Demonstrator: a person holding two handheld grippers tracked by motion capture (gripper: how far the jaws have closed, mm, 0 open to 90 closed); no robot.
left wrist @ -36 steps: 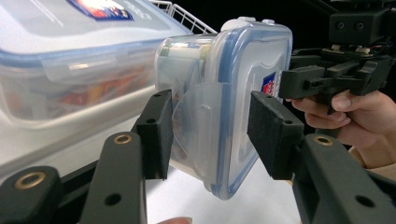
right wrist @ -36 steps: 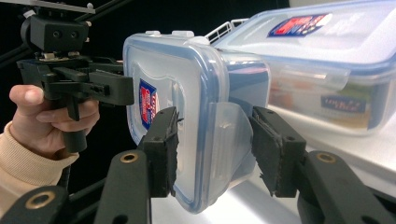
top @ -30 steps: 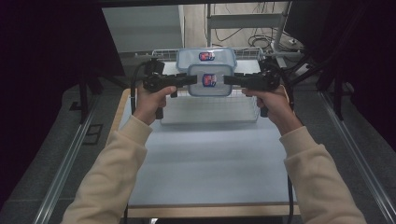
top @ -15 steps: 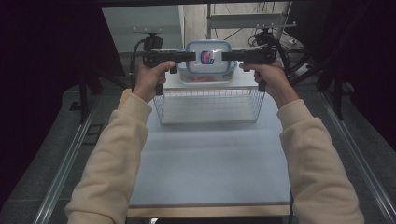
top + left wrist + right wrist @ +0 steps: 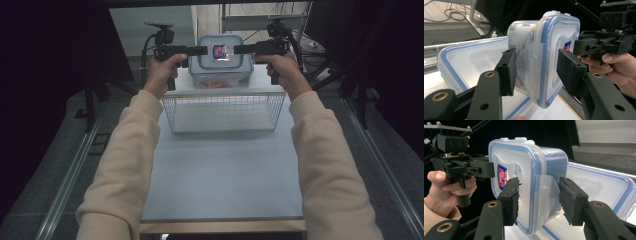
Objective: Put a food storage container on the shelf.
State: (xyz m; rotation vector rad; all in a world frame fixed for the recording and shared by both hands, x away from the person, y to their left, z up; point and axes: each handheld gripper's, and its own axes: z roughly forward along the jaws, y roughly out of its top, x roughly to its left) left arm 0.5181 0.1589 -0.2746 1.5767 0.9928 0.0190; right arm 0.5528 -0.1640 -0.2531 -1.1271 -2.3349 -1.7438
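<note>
The left gripper (image 5: pixel 534 72) has its two black jaws spread to either side of the edge of a small lidded container (image 5: pixel 544 57), straddling the clear side latch; one pad (image 5: pixel 507 72) sits close against the container's wall and the other stands clear of the blue-rimmed lid, so the jaws are parted rather than clamped, though whether the near pad actually touches I cannot tell. The right gripper (image 5: pixel 539 200) does the same from the opposite edge, jaws apart around the other latch, with a gap on the lid side. From the high view the left gripper (image 5: pixel 202 50) and right gripper (image 5: pixel 235 49) point inward at each other, level, with the container (image 5: pixel 220 57) between their tips, raised above the far end of the table (image 5: pixel 225 175). Its lid carries a red and blue sticker (image 5: pixel 502 177). Below and behind it lies a larger flat container (image 5: pixel 471 62) with a blue-rimmed lid. A wire basket (image 5: pixel 222 112) stands on the table nearer the person, whose cream-sleeved forearms (image 5: pixel 125 165) reach forward from the bottom of the view.
</note>
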